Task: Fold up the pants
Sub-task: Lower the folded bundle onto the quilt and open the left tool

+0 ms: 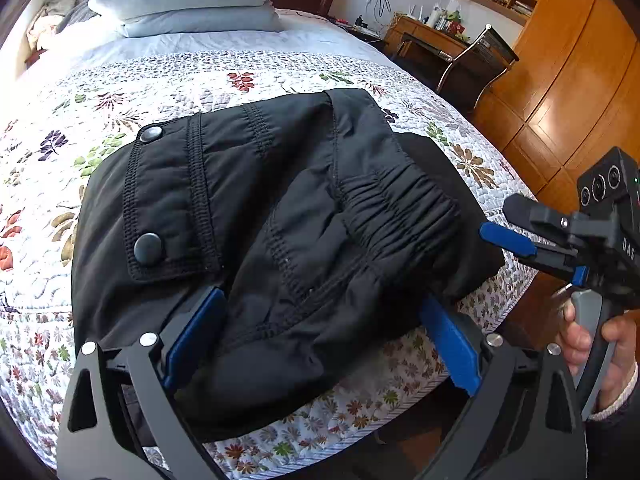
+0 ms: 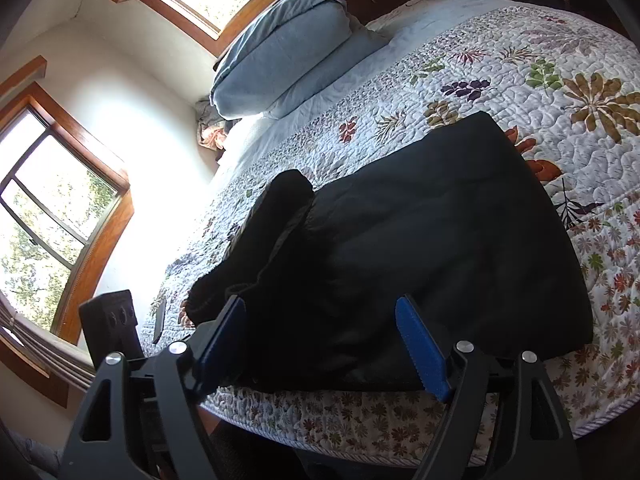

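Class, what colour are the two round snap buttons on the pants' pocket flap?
Black, like the pants; the snap buttons show best in the left wrist view.

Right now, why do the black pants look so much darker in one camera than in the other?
Right wrist view: bright windows backlight the shot, so the pants go nearly featureless black. Left wrist view: even light, and the pants show stitching, snaps and the gathered waistband. Both views bend the bed's edges, a fisheye effect.

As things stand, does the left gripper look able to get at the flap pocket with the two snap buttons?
Probably yes. The left gripper stands open at the near edge of the black pants, and the flap pocket lies uncovered on top just beyond its left finger, nothing between them.
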Demonstrator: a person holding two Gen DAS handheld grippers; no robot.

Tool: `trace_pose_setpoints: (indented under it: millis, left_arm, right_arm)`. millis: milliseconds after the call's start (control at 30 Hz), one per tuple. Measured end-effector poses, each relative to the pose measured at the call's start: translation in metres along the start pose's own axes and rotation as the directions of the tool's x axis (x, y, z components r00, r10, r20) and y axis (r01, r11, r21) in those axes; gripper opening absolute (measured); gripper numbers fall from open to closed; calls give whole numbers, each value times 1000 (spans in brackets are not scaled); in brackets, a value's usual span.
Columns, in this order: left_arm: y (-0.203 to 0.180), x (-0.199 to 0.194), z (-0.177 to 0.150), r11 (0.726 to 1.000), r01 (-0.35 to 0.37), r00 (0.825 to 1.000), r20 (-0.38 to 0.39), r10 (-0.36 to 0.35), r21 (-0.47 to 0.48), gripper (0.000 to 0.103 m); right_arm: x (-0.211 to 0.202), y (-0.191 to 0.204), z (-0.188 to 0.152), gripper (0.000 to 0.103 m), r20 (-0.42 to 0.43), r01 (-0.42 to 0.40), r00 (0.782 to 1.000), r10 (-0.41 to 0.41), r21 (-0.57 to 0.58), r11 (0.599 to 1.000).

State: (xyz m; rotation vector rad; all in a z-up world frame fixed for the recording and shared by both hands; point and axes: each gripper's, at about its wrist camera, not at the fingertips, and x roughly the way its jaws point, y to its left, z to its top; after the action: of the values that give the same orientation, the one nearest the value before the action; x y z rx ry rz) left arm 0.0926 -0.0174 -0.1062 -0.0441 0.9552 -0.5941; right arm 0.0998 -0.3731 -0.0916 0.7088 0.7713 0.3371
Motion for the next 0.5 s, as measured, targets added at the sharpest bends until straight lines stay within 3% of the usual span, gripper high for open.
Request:
trace_pose_setpoints:
  millis: [167, 500]
  left_arm:
    - [19, -24, -19, 997, 6, 999, 43, -2, -78, 99]
    - [61, -62, -17, 967, -139, 987, 53, 153, -213, 99]
  right_arm:
    - [15, 2, 11, 87, -17, -102, 994, 103, 66, 993]
    - [65, -4, 16, 90, -125, -163, 975, 183, 156, 974]
